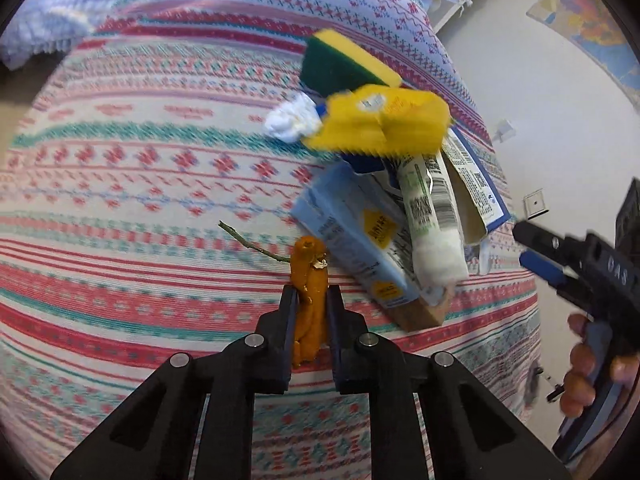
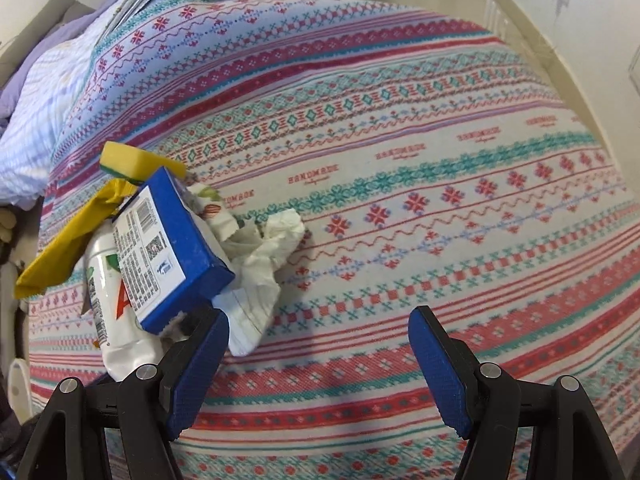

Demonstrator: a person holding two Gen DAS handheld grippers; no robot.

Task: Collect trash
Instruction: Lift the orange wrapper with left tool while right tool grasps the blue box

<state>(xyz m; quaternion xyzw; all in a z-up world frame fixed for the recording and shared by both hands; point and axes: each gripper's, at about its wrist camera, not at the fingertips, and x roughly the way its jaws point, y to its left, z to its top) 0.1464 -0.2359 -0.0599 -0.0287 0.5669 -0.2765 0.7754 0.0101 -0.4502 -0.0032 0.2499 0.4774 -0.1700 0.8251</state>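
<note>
While the left gripper pinches an orange peel on the patterned bedspread, its thin grip could let it slip; the right gripper, jaws open and empty, could nudge the trash pile beside it.

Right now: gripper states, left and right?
Left gripper: shut on the orange peel.
Right gripper: open, holding nothing; crumpled tissue lies just ahead of it.

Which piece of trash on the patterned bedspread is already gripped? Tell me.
The curled orange peel strip, pinched between the left gripper pads. The yellow wrapper, pale blue carton and white tube lie loose in the pile beside it.
</note>
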